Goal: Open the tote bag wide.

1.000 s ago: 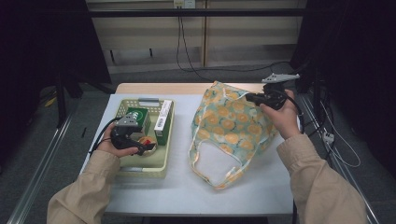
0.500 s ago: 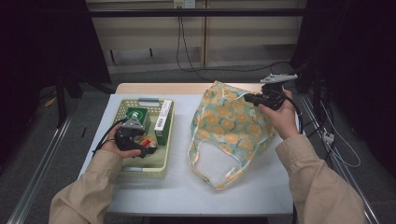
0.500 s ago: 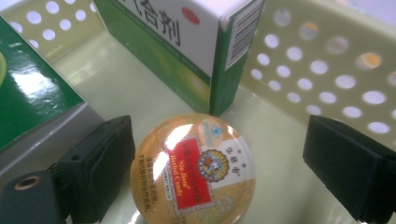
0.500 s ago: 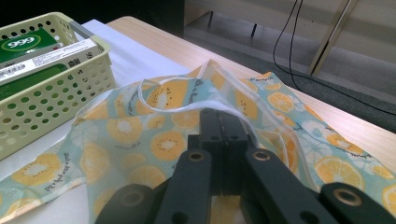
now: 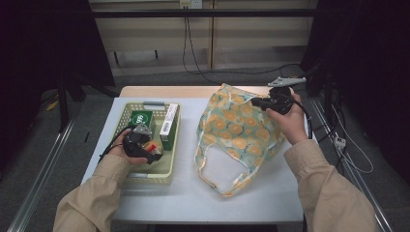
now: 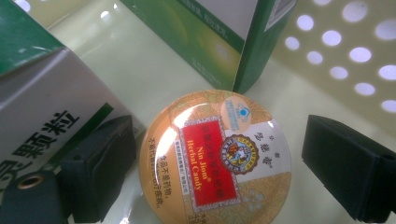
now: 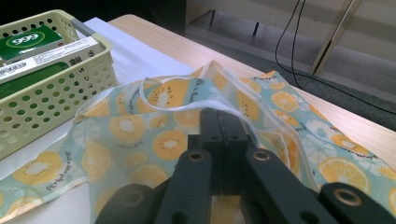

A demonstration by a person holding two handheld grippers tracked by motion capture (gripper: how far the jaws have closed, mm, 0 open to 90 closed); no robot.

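A round yellow herbal candy tin (image 6: 215,156) with a red label lies flat on the floor of the pale green basket (image 5: 150,176). My left gripper (image 6: 224,163) is open, with one black jaw on each side of the tin and a gap to each. From above, the left gripper (image 5: 147,151) points down into the basket's near half over the tin (image 5: 153,146). The right gripper (image 7: 222,122) is shut on the white-trimmed rim of the fruit-print bag (image 7: 140,140). It holds the bag's (image 5: 237,130) far right corner slightly raised, at the right gripper (image 5: 255,102).
A green box (image 5: 140,118) and a long white-and-green box (image 5: 169,125) stand in the basket, close beside the tin. The box (image 6: 42,107) touches my left jaw. The bag's handles (image 5: 217,174) lie towards the table's near edge. Cables trail off the right edge.
My left gripper has shifted slightly nearer and to the right inside the basket, now straddling the tin. The right gripper has stayed on the bag's rim.
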